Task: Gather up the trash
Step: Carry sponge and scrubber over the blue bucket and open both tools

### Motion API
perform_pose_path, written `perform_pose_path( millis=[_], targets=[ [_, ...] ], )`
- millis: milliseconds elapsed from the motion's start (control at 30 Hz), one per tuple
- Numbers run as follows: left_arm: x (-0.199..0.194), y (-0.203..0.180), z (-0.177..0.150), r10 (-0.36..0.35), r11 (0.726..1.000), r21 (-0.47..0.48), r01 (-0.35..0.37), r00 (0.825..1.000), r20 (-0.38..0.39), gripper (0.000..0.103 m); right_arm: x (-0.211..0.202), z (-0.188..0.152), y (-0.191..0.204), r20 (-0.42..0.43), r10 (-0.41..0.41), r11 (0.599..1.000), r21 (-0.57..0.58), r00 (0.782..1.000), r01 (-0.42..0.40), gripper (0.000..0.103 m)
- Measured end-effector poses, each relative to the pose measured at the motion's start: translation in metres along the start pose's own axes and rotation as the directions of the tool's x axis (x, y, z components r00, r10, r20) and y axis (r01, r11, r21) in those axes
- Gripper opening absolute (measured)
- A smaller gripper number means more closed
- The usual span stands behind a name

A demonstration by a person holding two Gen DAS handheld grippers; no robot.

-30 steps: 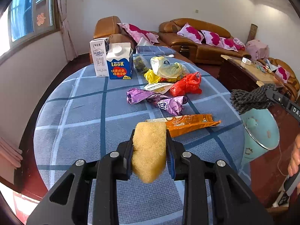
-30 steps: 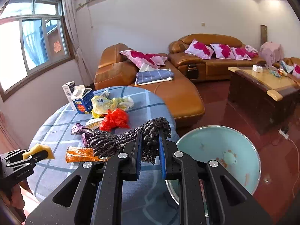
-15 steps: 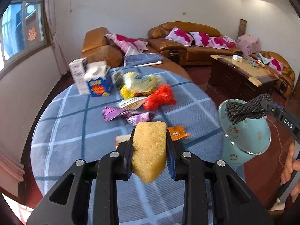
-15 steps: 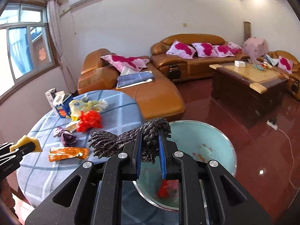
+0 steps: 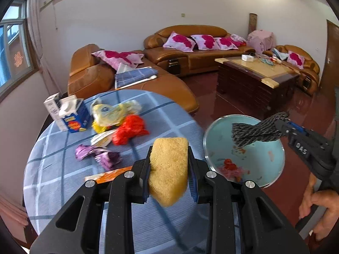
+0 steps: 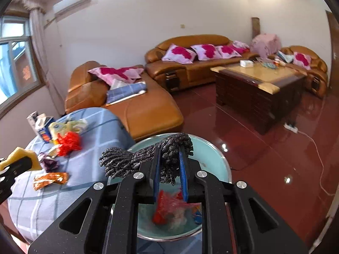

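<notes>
My left gripper [image 5: 169,158] is shut on a yellow sponge [image 5: 168,169] and hangs over the table's near right edge, beside the light blue bin [image 5: 273,165]. My right gripper [image 6: 170,158] is shut on a dark grey rope bundle [image 6: 135,158] and holds it above the bin [image 6: 214,148], which has red and pale wrappers at its bottom. In the left wrist view the rope bundle [image 5: 254,132] hangs over the bin's mouth. In the right wrist view the sponge [image 6: 20,156] shows at the far left.
The round table with a blue checked cloth [image 5: 63,169] carries milk cartons [image 5: 72,114], a yellow bag [image 5: 112,114], a red bag [image 5: 129,132], a purple wrapper [image 5: 95,154] and an orange wrapper [image 6: 50,178]. Brown sofas [image 5: 190,48] and a wooden coffee table [image 5: 256,78] stand beyond.
Both grippers have swung right, away from the table's middle. The rope bundle now hangs over the bin's mouth, and the sponge has come to the table's edge beside the bin.
</notes>
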State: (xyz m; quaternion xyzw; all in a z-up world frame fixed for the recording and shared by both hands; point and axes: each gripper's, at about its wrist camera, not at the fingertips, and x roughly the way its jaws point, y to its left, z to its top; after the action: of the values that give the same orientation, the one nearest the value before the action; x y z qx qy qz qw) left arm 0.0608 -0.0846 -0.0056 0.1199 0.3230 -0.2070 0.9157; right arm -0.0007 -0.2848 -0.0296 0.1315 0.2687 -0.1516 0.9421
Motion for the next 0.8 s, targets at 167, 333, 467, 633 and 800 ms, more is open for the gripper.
perform_pose_path(
  millis=[167, 333, 467, 633, 800],
  targets=[
    [0.005, -0.028, 0.008, -0.026, 0.999, 0.045, 0.026, 1.000, 0.003, 0.028, 0.004, 0.001, -0.016, 0.003, -0.062, 0.998, 0.024, 0.998, 0.062, 0.017],
    [0.010, -0.054, 0.015, -0.053, 0.996, 0.079, 0.052, 0.999, 0.006, 0.028, 0.009, -0.002, -0.023, -0.011, -0.083, 0.996, 0.032, 0.997, 0.083, 0.017],
    [0.018, -0.063, 0.018, -0.072, 0.994, 0.086, 0.072, 0.997, -0.003, 0.029, 0.014, -0.005, -0.024, -0.019, -0.099, 0.995, 0.021, 0.995, 0.100, 0.017],
    [0.031, -0.075, 0.018, -0.093, 0.991, 0.097, 0.094, 0.995, -0.022, 0.029, 0.021, -0.008, -0.027, -0.030, -0.141, 0.990, 0.002, 0.990, 0.141, 0.017],
    [0.044, -0.082, 0.017, -0.099, 0.989, 0.103, 0.103, 0.994, -0.046, 0.029, 0.031, -0.013, -0.031, -0.066, -0.161, 0.987, 0.004, 0.985, 0.162, 0.017]
  ],
)
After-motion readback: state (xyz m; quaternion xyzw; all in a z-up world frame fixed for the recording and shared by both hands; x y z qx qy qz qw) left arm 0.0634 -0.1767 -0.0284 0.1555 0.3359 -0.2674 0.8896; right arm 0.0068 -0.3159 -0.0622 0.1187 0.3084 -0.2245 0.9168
